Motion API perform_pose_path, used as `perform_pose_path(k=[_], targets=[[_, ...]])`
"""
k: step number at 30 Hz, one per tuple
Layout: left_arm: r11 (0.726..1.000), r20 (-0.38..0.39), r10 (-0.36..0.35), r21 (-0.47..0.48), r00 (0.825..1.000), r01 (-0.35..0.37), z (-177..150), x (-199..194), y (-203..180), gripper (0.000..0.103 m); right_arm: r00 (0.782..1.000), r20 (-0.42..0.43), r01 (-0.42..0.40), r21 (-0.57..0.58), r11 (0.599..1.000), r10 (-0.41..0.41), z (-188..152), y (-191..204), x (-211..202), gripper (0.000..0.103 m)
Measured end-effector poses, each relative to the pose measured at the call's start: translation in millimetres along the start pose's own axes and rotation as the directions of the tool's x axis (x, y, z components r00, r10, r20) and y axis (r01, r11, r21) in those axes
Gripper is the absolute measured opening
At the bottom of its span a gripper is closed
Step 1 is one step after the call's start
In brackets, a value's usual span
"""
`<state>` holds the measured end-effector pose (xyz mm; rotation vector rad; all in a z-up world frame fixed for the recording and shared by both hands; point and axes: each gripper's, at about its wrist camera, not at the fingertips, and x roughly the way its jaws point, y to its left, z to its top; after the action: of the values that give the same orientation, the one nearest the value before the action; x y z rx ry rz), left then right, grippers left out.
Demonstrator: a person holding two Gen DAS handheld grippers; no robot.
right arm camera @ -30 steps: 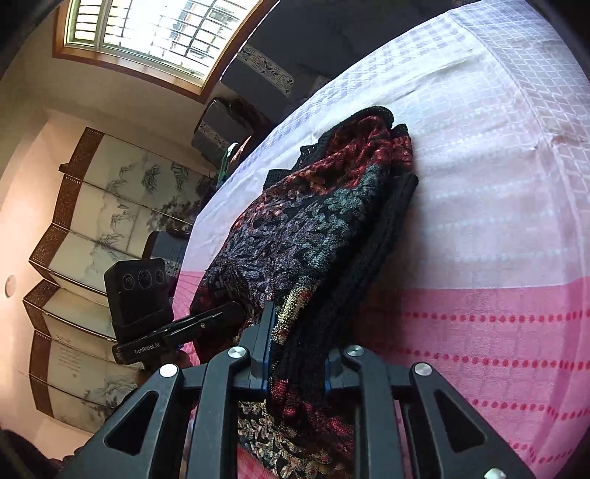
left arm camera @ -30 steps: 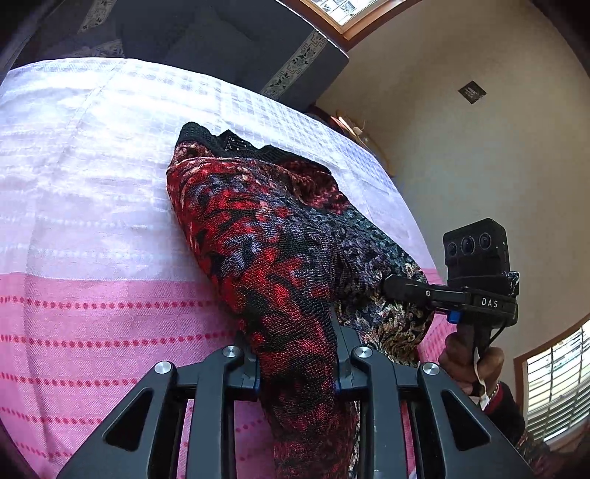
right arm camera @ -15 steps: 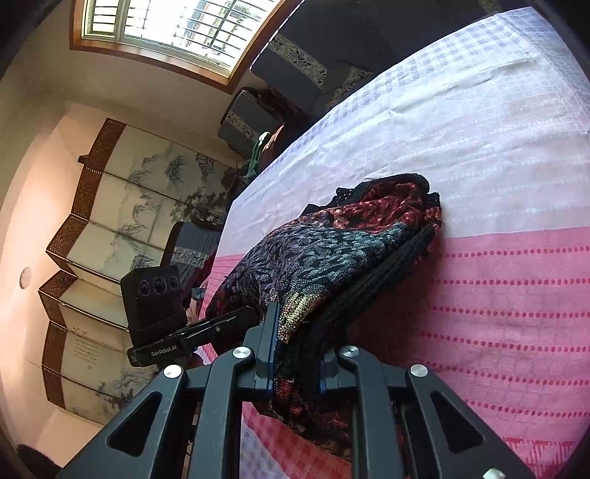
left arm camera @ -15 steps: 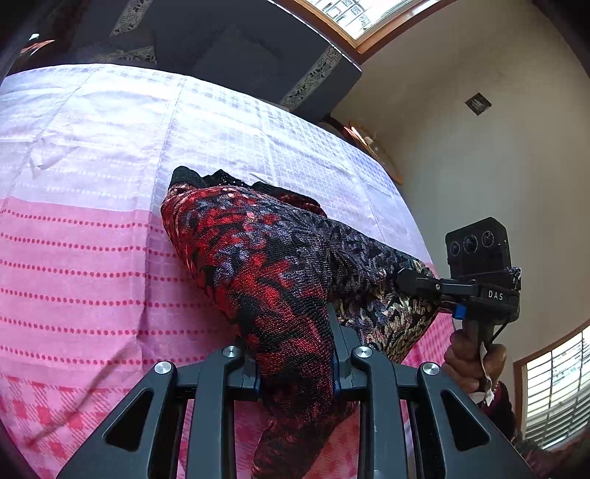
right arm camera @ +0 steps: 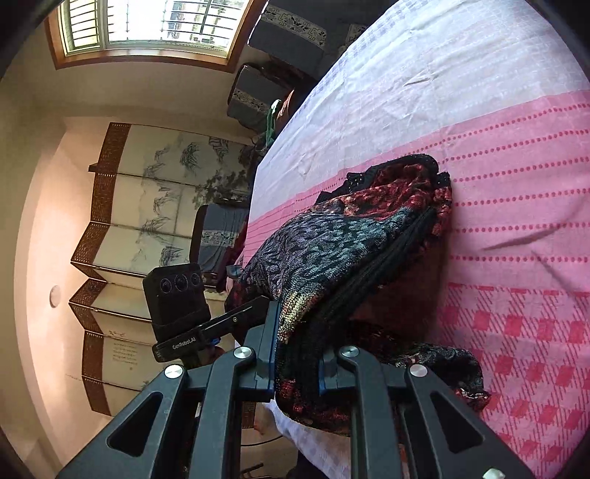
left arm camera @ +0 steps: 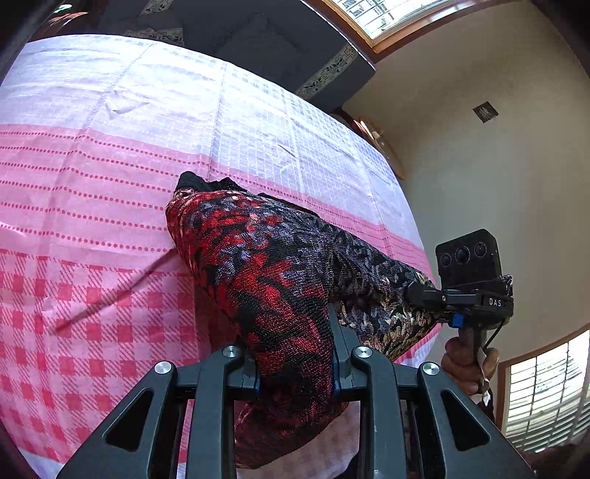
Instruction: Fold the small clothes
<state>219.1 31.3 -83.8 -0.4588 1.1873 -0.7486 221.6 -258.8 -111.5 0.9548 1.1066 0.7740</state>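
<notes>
**Garment dragged toward the table's near edge**

Left gripper (left arm camera: 295, 364) pinches the patterned garment (left arm camera: 280, 265) (red end); right gripper (right arm camera: 297, 361) clamps its dark end. Since a second ago, both drew it from the pink-checked cloth (left arm camera: 92, 294)'s white zone—likely repositioning before folding.

Beige walls (left arm camera: 479, 177), barred window (right arm camera: 147, 22), painted folding screen (right arm camera: 147, 206), dark cushions (left arm camera: 258, 40).
</notes>
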Motion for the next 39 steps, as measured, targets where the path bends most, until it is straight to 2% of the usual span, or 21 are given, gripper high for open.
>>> perform_pose_path(k=[5,7,10,12,13,14,16,18,20,21,24,27,30,31,33,34,35,36,37,38,39], targets=[[1.0,0.0,-0.031,0.003,1.0,0.031,-19,-26,-8,0.026,0.995,-0.005,-0.097,0.055,0.994,0.098,-27,13,-4,0.015],[1.0,-0.001,-0.03,0.009,1.0,0.03,-27,-32,-10,0.026,0.994,-0.003,-0.11,0.059,0.992,0.111,-37,16,-5,0.015],[0.999,-0.045,0.022,0.032,0.999,-0.02,-41,-24,-8,0.027,0.998,-0.004,-0.069,0.076,0.995,0.069,-47,10,1,0.015],[0.993,-0.091,0.116,0.047,0.989,-0.112,-53,-5,-1,0.035,1.0,-0.005,-0.009,0.114,0.993,0.01,-54,-9,8,0.015],[0.987,-0.104,0.158,0.051,0.982,-0.153,-59,2,5,0.035,1.0,-0.008,0.02,0.135,0.991,-0.019,-57,-19,11,0.017],[0.984,-0.11,0.175,0.043,0.978,-0.171,-66,8,12,0.036,0.999,-0.013,0.051,0.131,0.99,-0.05,-60,-28,14,0.018],[0.987,-0.104,0.16,-0.004,0.982,-0.161,-79,10,27,0.047,0.995,-0.014,0.095,0.106,0.99,-0.095,-66,-37,15,0.019],[0.987,-0.048,0.152,-0.04,0.987,-0.154,-92,1,36,0.064,0.995,-0.014,0.098,0.079,0.992,-0.097,-75,-37,13,0.028],[0.988,0.006,0.151,-0.041,0.989,-0.15,-103,-10,40,0.066,0.989,-0.019,0.145,0.002,0.989,-0.144,-86,-28,11,0.067],[0.989,0.034,0.142,-0.036,0.989,-0.141,-110,-18,40,0.067,0.98,-0.009,0.197,-0.052,0.979,-0.197,-92,-22,10,0.07],[0.989,0.122,0.149,-0.011,0.981,-0.148,-130,-35,39,0.073,0.95,0.018,0.307,-0.23,0.924,-0.312,-110,-8,7,0.071],[0.985,0.155,0.157,0.046,0.975,-0.166,-153,-38,39,0.076,0.94,0.039,0.331,-0.356,0.874,-0.34,-125,-3,8,0.072],[0.988,0.182,0.109,0.084,0.977,-0.126,-163,-30,37,0.076,0.927,0.038,0.347,-0.466,0.814,-0.374,-138,3,22,0.072],[0.988,0.199,0.104,0.091,0.975,-0.124,-165,-28,35,0.076,0.905,0.054,0.392,-0.494,0.776,-0.423,-142,5,28,0.072],[0.986,0.208,0.103,0.108,0.973,-0.128,-167,-22,30,0.076,0.856,0.091,0.471,-0.54,0.697,-0.508,-146,8,40,0.059],[0.985,0.206,0.109,0.11,0.973,-0.133,-166,-18,28,0.074,0.862,0.077,0.458,-0.54,0.706,-0.5,-144,11,41,0.043],[0.987,0.186,0.098,0.105,0.978,-0.119,-164,-16,28,0.059,0.89,0.013,0.401,-0.494,0.771,-0.455,-140,8,40,0.016],[0.994,0.128,0.051,0.089,0.99,-0.063,-159,-12,28,0.023,0.912,-0.02,0.361,-0.436,0.824,-0.41,-135,5,37,0.013],[0.998,0.084,0.021,0.06,0.996,-0.026,-154,-10,27,0.018,0.923,-0.038,0.338,-0.398,0.853,-0.383,-133,2,35,0.013],[0.998,0.076,0.019,0.05,0.997,-0.023,-151,-15,23,0.018,0.943,-0.069,0.285,-0.335,0.898,-0.325,-131,0,31,0.013],[0.998,0.08,0.019,0.058,0.997,-0.024,-148,-23,17,0.018,0.976,-0.116,0.154,-0.226,0.962,-0.183,-130,-4,26,0.013]])
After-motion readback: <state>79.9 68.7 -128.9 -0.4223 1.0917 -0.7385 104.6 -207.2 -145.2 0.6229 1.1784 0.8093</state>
